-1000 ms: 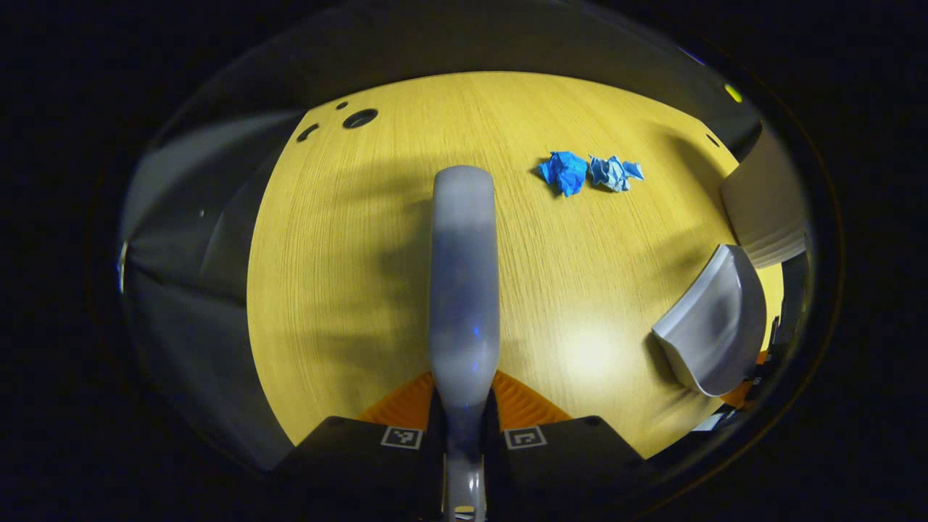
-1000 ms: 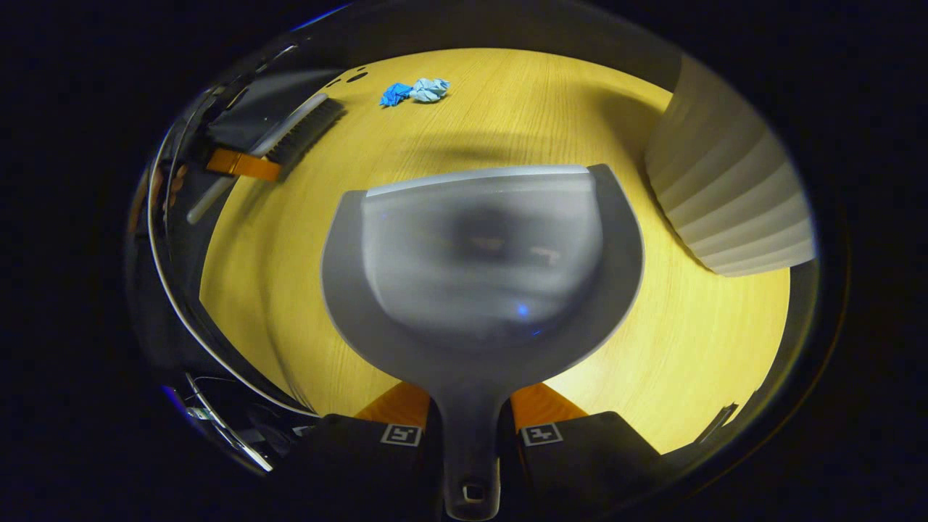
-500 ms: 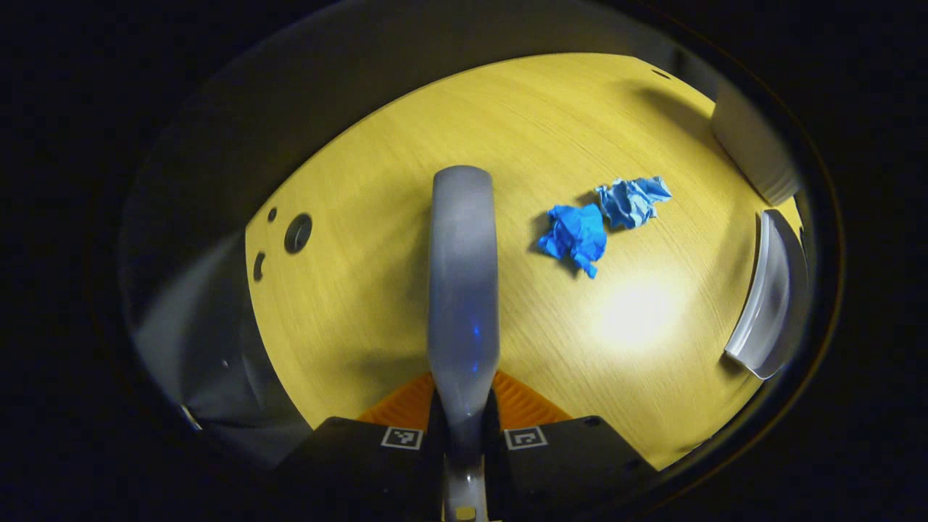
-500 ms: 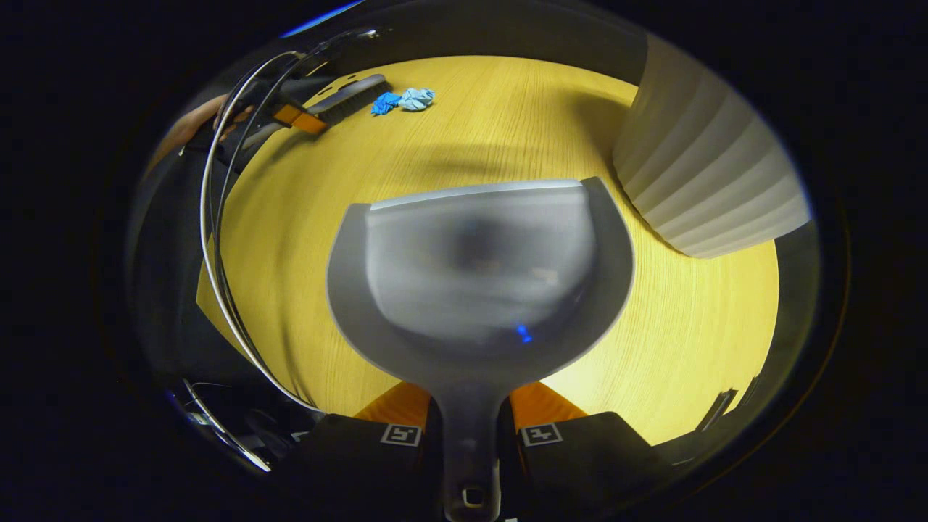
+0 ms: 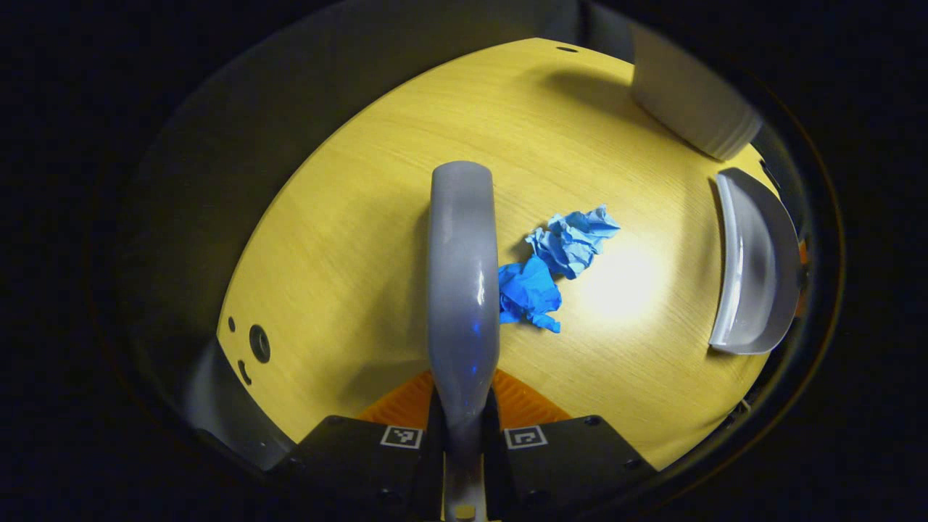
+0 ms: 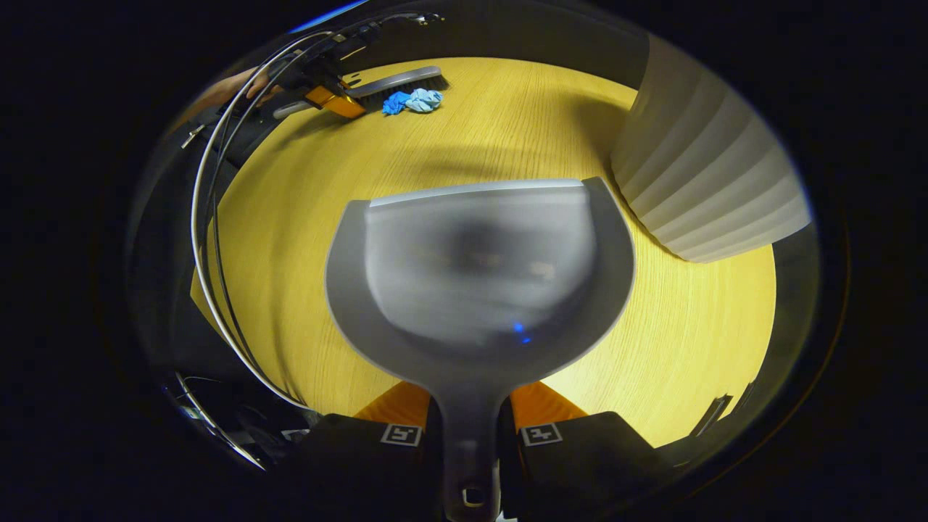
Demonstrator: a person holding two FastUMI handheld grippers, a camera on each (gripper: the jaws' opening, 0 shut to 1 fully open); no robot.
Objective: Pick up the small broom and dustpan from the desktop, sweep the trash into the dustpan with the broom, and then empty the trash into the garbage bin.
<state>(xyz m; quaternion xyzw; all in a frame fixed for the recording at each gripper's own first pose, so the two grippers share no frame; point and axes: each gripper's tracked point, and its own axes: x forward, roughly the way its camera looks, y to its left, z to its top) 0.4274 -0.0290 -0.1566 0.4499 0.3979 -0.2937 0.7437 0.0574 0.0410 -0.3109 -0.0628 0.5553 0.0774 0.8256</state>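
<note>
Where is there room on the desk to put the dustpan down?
Bare wood lies between the dustpan and the blue paper wads, left of the ribbed bin. It is crowded by the broom, right against the wads.

Left gripper view looked down close over desk along broom; right gripper view looked along dustpan. Both shared paper wads, bin.

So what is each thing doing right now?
Broom: clamped in the left tool, its bristles right beside the trash.
Dustpan: handle clamped in the right tool, nothing inside it.
Dark blue paper ball: crumpled, lying on the desktop.
Light blue paper ball: crumpled, touching the dark one.
Garbage bin: standing upright.
</note>
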